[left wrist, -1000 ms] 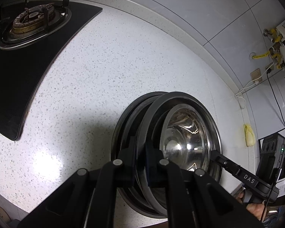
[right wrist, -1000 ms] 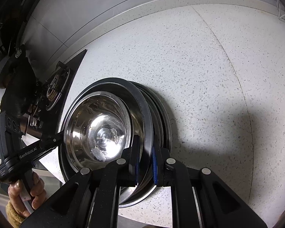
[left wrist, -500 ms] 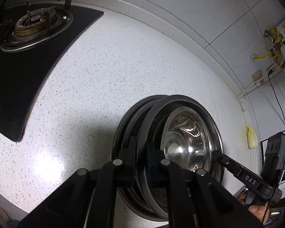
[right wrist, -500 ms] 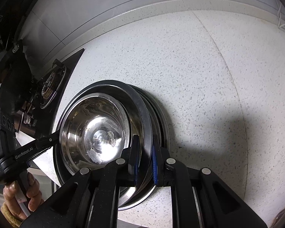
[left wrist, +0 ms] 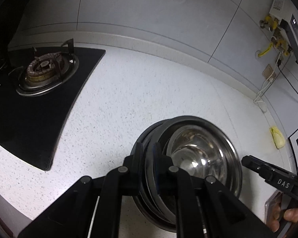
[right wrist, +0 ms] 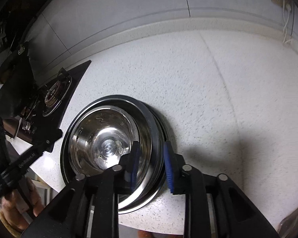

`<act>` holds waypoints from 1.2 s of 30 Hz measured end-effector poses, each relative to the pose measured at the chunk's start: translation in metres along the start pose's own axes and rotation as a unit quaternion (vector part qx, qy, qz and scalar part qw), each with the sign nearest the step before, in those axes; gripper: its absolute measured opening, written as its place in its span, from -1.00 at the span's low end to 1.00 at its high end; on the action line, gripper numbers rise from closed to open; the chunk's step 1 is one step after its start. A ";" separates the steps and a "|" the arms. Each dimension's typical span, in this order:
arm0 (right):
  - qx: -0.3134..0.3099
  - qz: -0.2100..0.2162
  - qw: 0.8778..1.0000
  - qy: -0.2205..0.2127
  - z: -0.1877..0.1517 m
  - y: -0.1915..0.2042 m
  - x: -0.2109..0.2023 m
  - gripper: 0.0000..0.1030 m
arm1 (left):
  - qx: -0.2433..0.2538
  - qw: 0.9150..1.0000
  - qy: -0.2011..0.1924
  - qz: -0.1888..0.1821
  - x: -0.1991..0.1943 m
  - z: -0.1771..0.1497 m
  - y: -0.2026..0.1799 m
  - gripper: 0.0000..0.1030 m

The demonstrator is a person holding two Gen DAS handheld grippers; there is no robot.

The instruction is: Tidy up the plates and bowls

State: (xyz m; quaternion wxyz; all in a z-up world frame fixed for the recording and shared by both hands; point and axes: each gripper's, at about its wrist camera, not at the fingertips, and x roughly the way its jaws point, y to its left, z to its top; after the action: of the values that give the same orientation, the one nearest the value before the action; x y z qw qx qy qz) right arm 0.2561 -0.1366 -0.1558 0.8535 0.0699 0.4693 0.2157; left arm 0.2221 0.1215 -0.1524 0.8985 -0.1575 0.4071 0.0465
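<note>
stacked bowls (right wrist: 109, 144) rim between opening right claw (right wrist: 152, 158) pads, countertop (right wrist: 208, 79)

bowl (right wrist: 107, 138): shiny silver | countertop (right wrist: 208, 99): white, speckled | hob (left wrist: 29, 119): black

White speckled countertop (left wrist: 149, 99) meets grey tiled wall (left wrist: 149, 10) at twelve o'clock. Black gas hob (left wrist: 39, 91) at ten o'clock; wall socket (left wrist: 269, 72) at two.

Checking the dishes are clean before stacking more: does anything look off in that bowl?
Yes. The steel bowl atop the plate stack has whitish residue near its bottom centre, like dried food or water marks.
</note>
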 end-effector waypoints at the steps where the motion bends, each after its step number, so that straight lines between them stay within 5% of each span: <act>1: -0.003 -0.005 1.000 -0.007 -0.001 0.002 -0.004 -0.47 | 0.004 1.000 -0.002 0.002 -0.005 0.001 -0.001 -0.79; 9: -0.018 -0.065 0.995 -0.075 -0.017 0.013 -0.045 0.13 | 0.042 0.998 -0.033 0.021 -0.049 -0.013 -0.015 -0.79; 18: -0.052 -0.115 0.982 -0.138 -0.047 0.032 -0.093 0.56 | 0.042 0.997 -0.065 0.015 -0.094 -0.037 -0.016 -0.79; 36: -0.091 -0.152 0.965 -0.195 -0.088 0.053 -0.151 0.95 | 0.069 0.994 -0.087 0.014 -0.140 -0.064 -0.032 -0.79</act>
State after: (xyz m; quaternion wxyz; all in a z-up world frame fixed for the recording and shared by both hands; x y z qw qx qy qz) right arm 0.0967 -0.1619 -0.0709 0.9539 -0.0396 0.2774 0.1075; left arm 0.0902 0.0771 -0.0794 0.9386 -0.0846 0.3317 0.0440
